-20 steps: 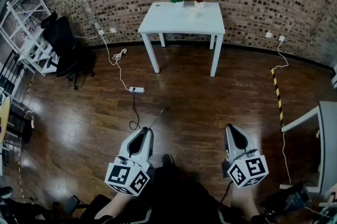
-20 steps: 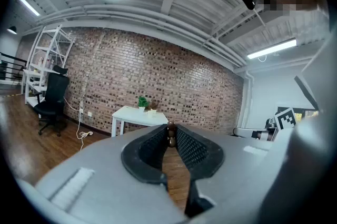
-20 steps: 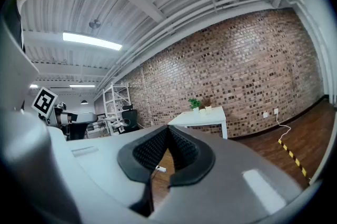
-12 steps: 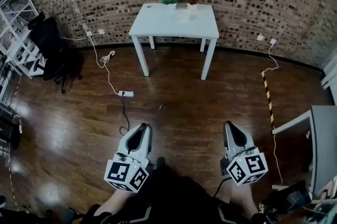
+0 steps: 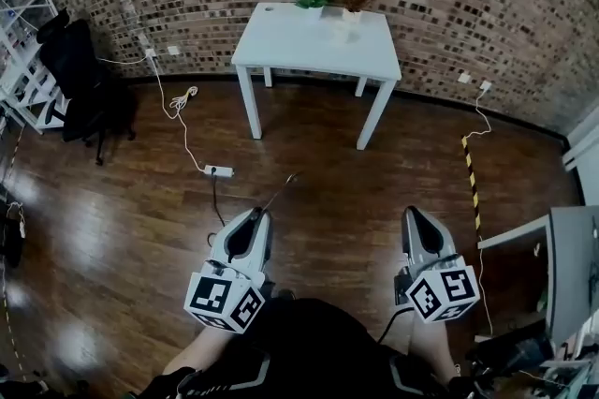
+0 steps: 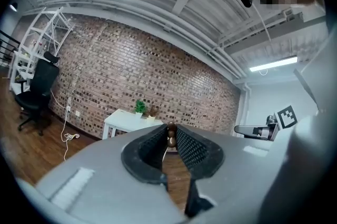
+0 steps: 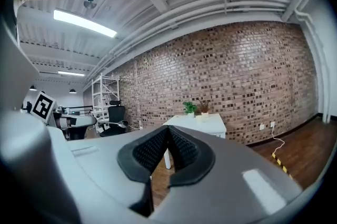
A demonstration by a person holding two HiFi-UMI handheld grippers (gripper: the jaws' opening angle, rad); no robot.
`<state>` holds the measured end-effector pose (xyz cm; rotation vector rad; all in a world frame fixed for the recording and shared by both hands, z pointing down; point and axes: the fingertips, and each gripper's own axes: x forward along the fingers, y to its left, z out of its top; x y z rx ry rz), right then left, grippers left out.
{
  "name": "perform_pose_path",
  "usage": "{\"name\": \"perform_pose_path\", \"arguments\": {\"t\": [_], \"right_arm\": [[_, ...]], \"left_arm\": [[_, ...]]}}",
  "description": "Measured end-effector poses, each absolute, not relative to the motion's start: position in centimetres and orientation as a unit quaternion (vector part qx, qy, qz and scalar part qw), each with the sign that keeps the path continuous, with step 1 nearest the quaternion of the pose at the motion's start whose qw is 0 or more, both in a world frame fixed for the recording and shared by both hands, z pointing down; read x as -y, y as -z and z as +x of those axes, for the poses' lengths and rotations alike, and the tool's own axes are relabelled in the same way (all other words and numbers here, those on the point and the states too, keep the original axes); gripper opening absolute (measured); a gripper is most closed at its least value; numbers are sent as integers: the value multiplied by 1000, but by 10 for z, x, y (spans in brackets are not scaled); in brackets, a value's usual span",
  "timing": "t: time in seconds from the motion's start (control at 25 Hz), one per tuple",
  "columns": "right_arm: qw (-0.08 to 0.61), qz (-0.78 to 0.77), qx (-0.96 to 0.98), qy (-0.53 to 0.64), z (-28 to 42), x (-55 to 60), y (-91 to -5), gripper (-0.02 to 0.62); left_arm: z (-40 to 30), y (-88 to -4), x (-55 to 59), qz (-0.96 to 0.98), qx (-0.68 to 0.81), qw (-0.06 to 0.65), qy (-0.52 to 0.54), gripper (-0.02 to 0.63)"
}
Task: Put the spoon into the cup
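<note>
Ahead of the left gripper (image 5: 253,217), in the head view, a thin spoon (image 5: 281,191) juts forward from its tips over the wood floor (image 5: 122,200). The white table (image 5: 281,46) stands well apart, beyond both tools. No cup can be made out on it with certainty. The right gripper (image 5: 418,219) is held alongside.

Left gripper view: jaws nearly closed, pinching the spoon at the tips.

Right gripper view: jaws together, nothing between them.

Risk noted: the hold is narrow and sits at the very tips, so the long spoon may swivel or slip out during the approach.
</note>
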<state>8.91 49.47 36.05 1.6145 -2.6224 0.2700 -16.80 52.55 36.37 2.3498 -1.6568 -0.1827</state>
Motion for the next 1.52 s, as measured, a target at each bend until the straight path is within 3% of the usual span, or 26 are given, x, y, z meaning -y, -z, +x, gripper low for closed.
{"name": "perform_pose_path", "arguments": {"t": [0.32, 0.6, 1.52], "right_arm": [[35, 523, 846, -96, 54, -450, -366, 6], [33, 508, 854, -101, 68, -393, -377, 6], [-2, 472, 876, -100, 173, -232, -372, 6]], "left_arm": [[-199, -376, -476, 814, 561, 142, 55, 38], [-187, -384, -427, 800, 578, 148, 59, 38], [-52, -354, -275, 801, 586, 120, 18, 38]]}}
